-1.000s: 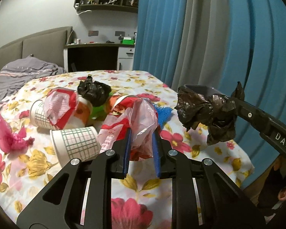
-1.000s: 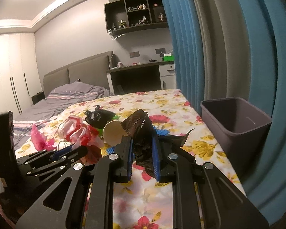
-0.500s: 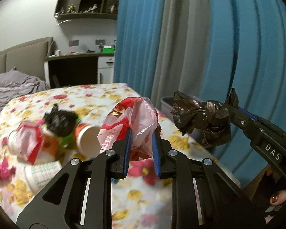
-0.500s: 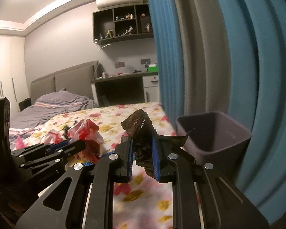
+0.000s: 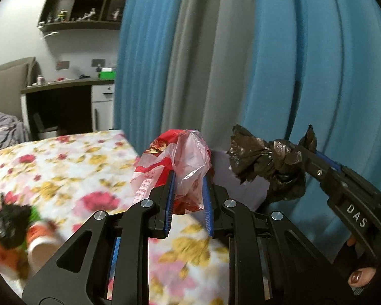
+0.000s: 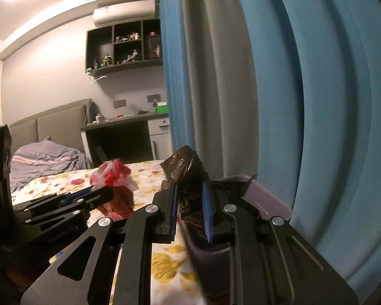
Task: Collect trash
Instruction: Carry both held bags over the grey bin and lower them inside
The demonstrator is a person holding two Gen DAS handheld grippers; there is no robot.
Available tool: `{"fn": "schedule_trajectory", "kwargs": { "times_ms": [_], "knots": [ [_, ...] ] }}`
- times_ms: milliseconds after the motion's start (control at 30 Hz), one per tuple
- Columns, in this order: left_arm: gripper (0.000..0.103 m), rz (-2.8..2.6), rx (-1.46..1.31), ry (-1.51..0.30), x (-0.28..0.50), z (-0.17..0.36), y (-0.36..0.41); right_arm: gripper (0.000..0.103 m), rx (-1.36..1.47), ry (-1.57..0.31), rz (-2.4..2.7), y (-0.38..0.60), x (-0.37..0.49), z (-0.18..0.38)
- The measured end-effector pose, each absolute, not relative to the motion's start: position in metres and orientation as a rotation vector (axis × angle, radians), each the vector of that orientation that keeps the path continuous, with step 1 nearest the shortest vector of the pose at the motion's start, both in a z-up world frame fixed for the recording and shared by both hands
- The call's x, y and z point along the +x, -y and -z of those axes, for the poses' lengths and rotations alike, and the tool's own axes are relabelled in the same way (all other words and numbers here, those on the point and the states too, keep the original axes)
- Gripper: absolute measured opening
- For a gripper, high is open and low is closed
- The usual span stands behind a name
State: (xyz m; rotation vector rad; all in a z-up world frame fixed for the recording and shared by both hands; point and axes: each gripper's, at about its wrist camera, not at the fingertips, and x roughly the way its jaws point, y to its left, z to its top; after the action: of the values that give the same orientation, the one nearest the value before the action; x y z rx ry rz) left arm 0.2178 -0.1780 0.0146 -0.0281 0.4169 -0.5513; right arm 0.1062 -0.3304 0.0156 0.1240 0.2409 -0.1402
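Both grippers are loaded right now. The left gripper [image 5: 188, 198] has its jaws nearly closed, pinching a red and clear plastic bag [image 5: 176, 157]; the right gripper [image 6: 191, 207] is just as narrow, clamped on a crumpled black bag [image 6: 189, 170]. The grey bin [image 6: 264, 198] sits at about 3 o'clock, right by the black bag, so I'd guess drop-off is next. Plenty left, though: only the left view shows a cup [image 5: 42, 246] and another black bag [image 5: 9, 225] on the floral bed [image 5: 71, 162] at 8 o'clock.
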Motion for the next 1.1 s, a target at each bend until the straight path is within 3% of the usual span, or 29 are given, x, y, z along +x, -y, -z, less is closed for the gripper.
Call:
{"fn": "schedule_trajectory", "kwargs": {
  "times_ms": [433,1100],
  "knots": [
    [0.020,0.659,-0.008,-0.480,0.278,0.014,0.247,0.018,0.158,-0.308,0.188,0.369,0.153,0.008],
    [0.023,0.737,-0.021,-0.564,0.318,0.048,0.276,0.019,0.167,-0.377,0.219,0.384,0.195,0.024]
  ]
}}
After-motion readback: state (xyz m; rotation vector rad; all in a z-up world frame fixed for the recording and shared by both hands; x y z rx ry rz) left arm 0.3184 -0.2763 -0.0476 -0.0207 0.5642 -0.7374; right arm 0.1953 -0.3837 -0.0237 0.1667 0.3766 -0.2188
